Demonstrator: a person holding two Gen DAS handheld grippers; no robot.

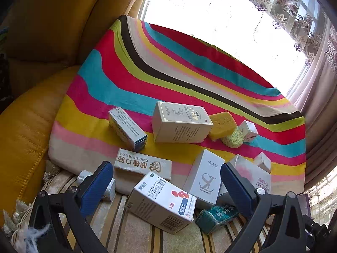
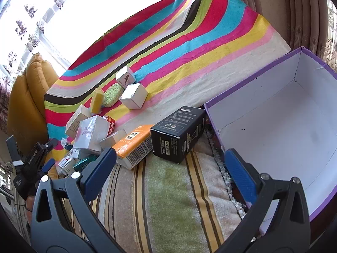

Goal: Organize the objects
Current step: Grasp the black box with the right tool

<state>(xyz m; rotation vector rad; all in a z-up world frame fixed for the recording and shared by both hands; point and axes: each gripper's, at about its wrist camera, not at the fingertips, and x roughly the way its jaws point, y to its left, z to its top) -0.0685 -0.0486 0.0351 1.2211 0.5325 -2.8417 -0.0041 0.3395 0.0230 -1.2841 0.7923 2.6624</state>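
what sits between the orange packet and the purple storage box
A black carton stands between the orange packet and the purple box; right wrist view.

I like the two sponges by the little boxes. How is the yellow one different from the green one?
The yellow sponge is a blocky slab with straight edges; the green sponge is a rounded oval. The yellow one looks bigger and thicker than the green one. In the right wrist view the yellow one stands up on its edge, while the green one lies lower beside it. Both are porous, sit touching on the striped cloth, and neither gripper holds them.
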